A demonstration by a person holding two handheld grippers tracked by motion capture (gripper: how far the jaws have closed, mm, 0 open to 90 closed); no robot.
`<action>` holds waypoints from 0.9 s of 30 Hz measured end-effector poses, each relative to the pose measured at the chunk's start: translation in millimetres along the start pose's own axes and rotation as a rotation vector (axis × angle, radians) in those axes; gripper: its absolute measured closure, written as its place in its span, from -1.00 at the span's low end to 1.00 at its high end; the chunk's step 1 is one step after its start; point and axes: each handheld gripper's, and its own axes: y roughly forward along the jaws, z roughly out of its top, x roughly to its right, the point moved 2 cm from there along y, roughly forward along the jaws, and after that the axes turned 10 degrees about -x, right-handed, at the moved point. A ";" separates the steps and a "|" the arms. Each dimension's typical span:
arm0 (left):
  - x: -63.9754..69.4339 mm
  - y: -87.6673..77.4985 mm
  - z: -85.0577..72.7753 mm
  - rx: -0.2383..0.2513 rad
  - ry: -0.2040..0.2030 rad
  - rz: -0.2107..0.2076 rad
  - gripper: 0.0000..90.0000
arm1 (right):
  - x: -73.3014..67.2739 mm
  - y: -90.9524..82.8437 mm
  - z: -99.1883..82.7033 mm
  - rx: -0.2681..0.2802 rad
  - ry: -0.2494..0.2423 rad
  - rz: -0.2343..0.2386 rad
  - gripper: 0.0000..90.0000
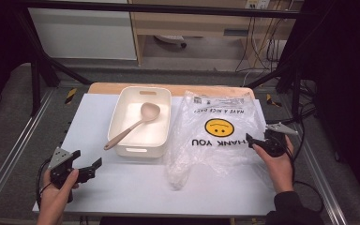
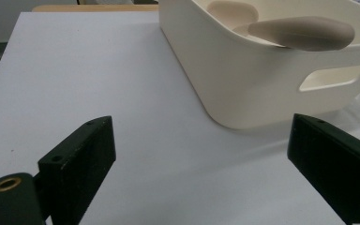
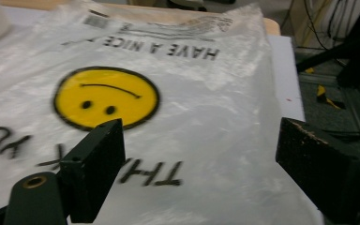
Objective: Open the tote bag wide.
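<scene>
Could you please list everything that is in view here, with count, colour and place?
table: one, white top with a wooden far edge, under everything.
tub: one, cream, with handle slots, at the table's middle, left of the bag.
spoon: one, beige, lying in the tub, its handle resting over the near-left rim.
plastic bag: one, clear, printed with a yellow smiley and black lettering, lying flat right of the tub.
office chair base: one, dark, on the floor beyond the table.
cables: several, black, hanging far right.
left gripper: one, black, open, near left on the table, pointing at the tub.
right gripper: one, black, open, at the bag's right edge.
</scene>
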 end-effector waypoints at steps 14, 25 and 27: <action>-3.7 -1.1 -0.5 0.017 -0.030 0.006 -0.86 | -99.1 -20.6 -15.5 -0.045 -0.180 0.188 -0.82; -0.7 -2.9 0.7 0.023 -0.014 -0.005 -0.86 | -143.0 -11.4 -20.3 -0.096 -0.252 0.286 -0.82; -0.8 -2.0 0.0 0.018 -0.017 -0.006 -0.86 | -149.1 -10.5 -19.8 -0.098 -0.257 0.301 -0.82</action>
